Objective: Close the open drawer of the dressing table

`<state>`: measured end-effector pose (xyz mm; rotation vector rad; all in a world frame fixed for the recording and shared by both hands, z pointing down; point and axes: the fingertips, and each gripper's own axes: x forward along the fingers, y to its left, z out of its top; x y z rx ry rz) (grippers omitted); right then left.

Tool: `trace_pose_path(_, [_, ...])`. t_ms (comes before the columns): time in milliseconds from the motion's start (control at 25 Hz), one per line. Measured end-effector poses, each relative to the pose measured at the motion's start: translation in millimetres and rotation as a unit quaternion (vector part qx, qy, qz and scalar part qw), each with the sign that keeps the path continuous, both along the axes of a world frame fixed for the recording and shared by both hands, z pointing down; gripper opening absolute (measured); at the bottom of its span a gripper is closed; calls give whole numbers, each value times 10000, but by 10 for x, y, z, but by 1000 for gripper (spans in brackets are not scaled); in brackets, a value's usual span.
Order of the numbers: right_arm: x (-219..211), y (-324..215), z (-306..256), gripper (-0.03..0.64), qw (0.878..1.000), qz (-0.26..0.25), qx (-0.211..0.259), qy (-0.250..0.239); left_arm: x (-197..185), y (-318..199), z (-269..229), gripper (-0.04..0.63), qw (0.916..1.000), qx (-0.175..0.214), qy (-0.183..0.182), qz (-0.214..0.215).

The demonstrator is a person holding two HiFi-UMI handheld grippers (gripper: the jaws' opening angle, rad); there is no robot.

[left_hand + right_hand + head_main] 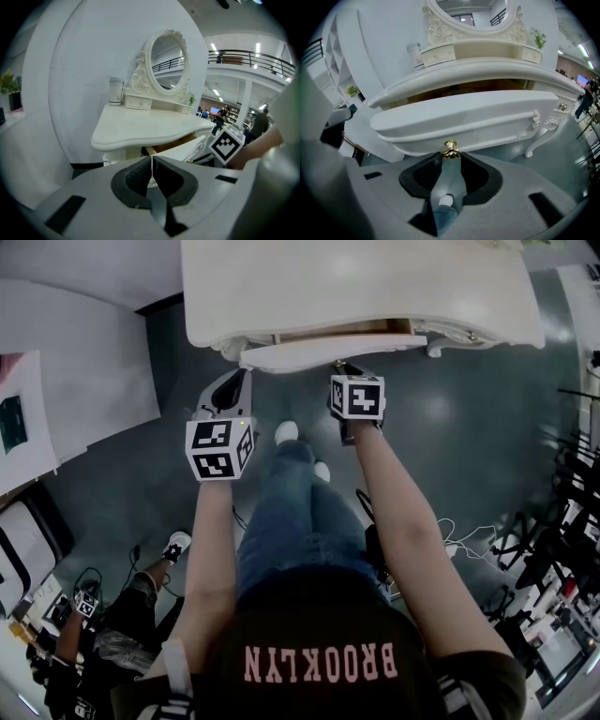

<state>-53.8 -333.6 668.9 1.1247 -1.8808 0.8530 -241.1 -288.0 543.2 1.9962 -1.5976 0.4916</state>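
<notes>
Gold, the small knob (450, 149) sits pinched between the tips of the right gripper (449, 158), its jaws part-way apart around it. That hold would likely let the hand drive the drawer (464, 117) straight in. The left gripper (151, 164), jaws together and empty, hangs left of centre in the head view, clear of the work. Cream-white with a curved, moulded front, the drawer juts from under the bench (281, 287) at upper centre, a strip of its wooden inside showing.
</notes>
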Motion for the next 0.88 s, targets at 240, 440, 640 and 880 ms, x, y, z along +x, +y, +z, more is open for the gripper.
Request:
trace_pose_path(240, [-43, -133, 6, 115, 10000, 87, 22, 15, -17, -60, 52, 6, 9999, -53, 41, 121])
trace_pose_path(440, [-65, -253, 9, 115, 9998, 172, 54, 76, -79, -134, 51, 6, 9998, -70, 49, 194])
trace_pose_path(640, [-104, -366, 10, 117, 9998, 152, 42, 116, -121, -206, 68, 6, 9996, -101, 51, 260])
trace_pose_path(880, [-141, -471, 12, 118, 9998, 113, 48, 129, -88, -312, 71, 6, 9994, -82, 90, 329])
